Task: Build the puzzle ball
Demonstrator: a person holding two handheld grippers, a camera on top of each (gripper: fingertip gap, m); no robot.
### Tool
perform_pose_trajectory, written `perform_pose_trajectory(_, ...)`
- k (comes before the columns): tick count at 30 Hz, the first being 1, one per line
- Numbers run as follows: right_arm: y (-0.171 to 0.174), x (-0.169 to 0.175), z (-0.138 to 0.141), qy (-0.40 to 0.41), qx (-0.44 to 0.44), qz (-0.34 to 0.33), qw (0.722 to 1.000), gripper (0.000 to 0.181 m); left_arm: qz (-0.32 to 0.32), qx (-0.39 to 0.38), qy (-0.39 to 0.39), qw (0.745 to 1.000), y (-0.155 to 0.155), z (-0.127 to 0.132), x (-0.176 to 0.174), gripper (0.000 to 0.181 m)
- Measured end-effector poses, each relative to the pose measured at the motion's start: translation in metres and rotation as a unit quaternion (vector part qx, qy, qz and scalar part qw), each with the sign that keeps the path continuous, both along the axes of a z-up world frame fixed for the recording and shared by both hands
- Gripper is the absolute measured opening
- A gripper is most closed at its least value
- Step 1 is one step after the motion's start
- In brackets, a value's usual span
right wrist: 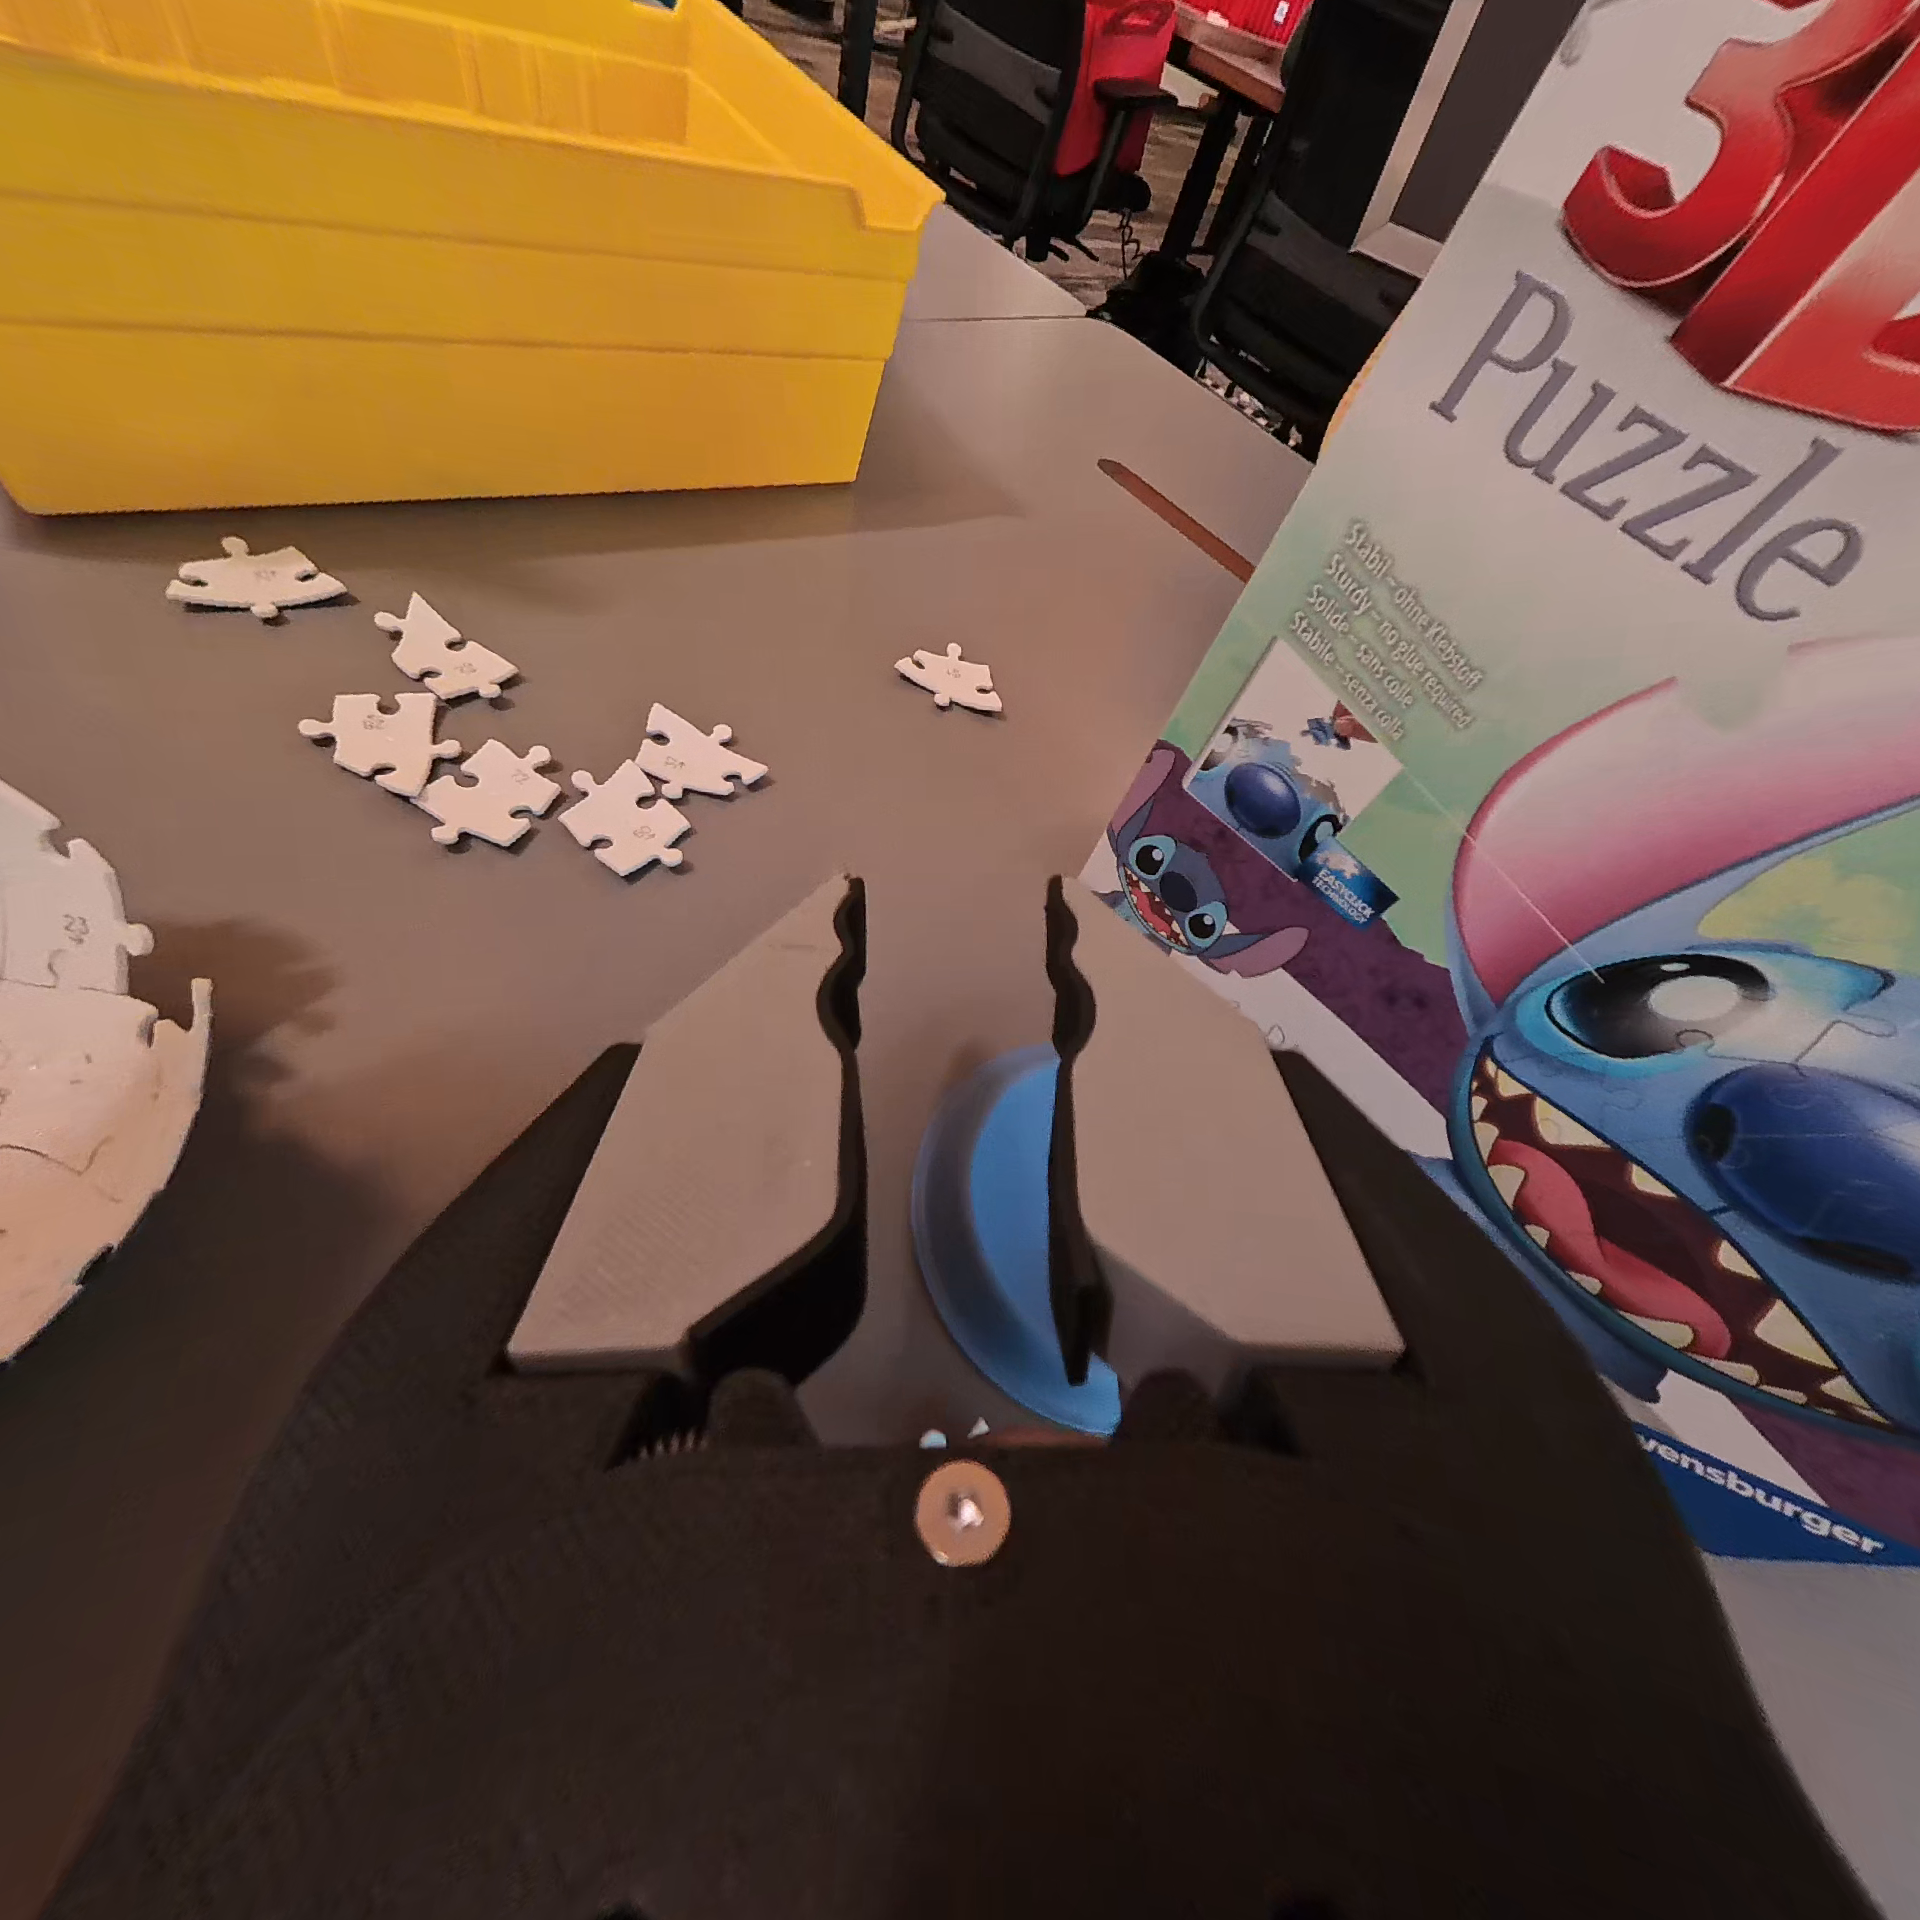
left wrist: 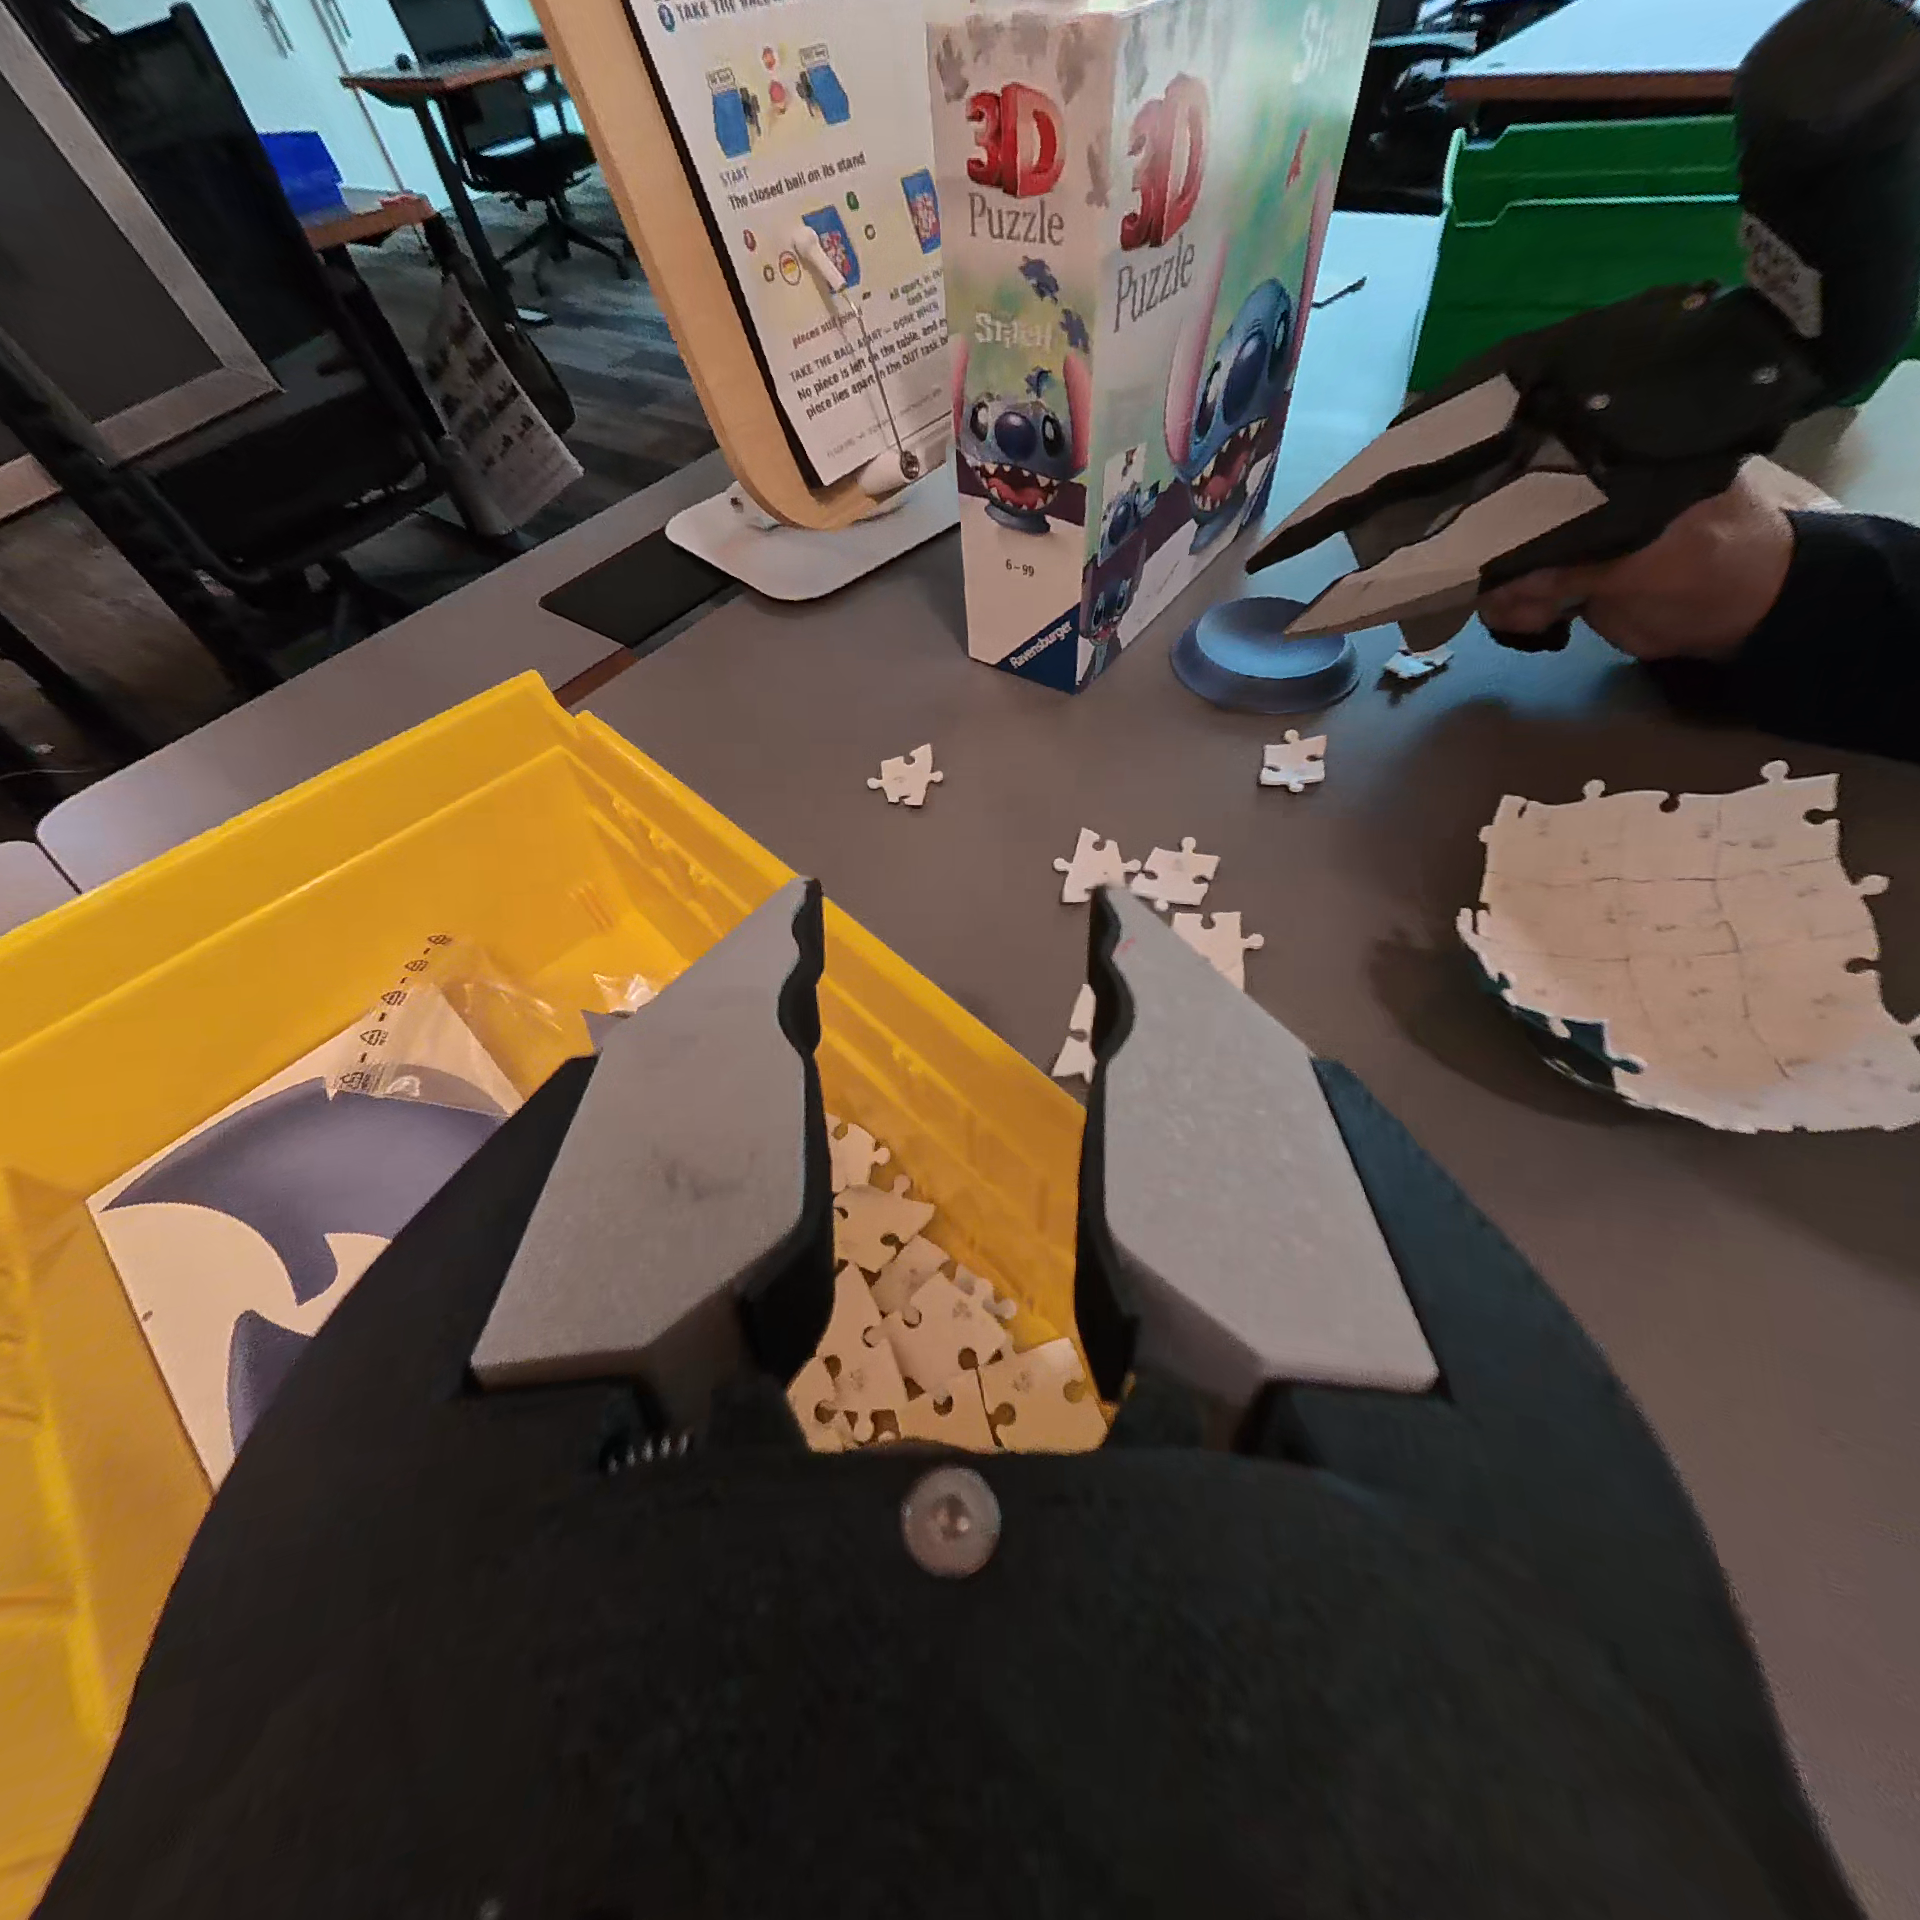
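Observation:
A partly built puzzle ball shell [left wrist: 1683,956], white inside up, lies on the grey table at the right; its edge shows in the right wrist view [right wrist: 73,1091]. Several loose white pieces [left wrist: 1174,883] [right wrist: 499,790] lie between it and the yellow bin [left wrist: 436,862]. More pieces [left wrist: 925,1340] lie in the bin. My left gripper [left wrist: 956,904] is open and empty above the bin's right rim. My right gripper [right wrist: 954,894] is open and empty, hovering over the blue round stand [right wrist: 987,1216], which also shows in the left wrist view [left wrist: 1262,655]. The right gripper also shows there [left wrist: 1278,592].
The tall puzzle box [left wrist: 1122,343] [right wrist: 1621,831] stands just behind the stand. An instruction board [left wrist: 790,260] on a white base stands left of the box. A green crate [left wrist: 1579,229] sits at the back right. The bin also holds a plastic bag and a printed sheet [left wrist: 260,1226]. One gripper's finger ends stand about 25 centimeters off the other's. The partly built puzzle ball shell [left wrist: 1683,956] sits 15 centimeters or so from the ends of my right fingers.

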State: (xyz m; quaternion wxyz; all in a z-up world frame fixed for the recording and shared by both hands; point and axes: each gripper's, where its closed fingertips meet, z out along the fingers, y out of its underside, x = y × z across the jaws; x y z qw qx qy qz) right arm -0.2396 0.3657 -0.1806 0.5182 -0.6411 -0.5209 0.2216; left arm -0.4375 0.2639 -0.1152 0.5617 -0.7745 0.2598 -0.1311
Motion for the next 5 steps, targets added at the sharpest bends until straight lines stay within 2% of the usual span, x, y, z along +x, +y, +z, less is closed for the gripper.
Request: perform_pose_trajectory(5,0.0032,0.003,-0.0043,-0.006,-0.01,-0.011,1.0,0.031,0.008,-0.005,0.008,1.0,0.0015,-0.0074,-0.0008,0.049)
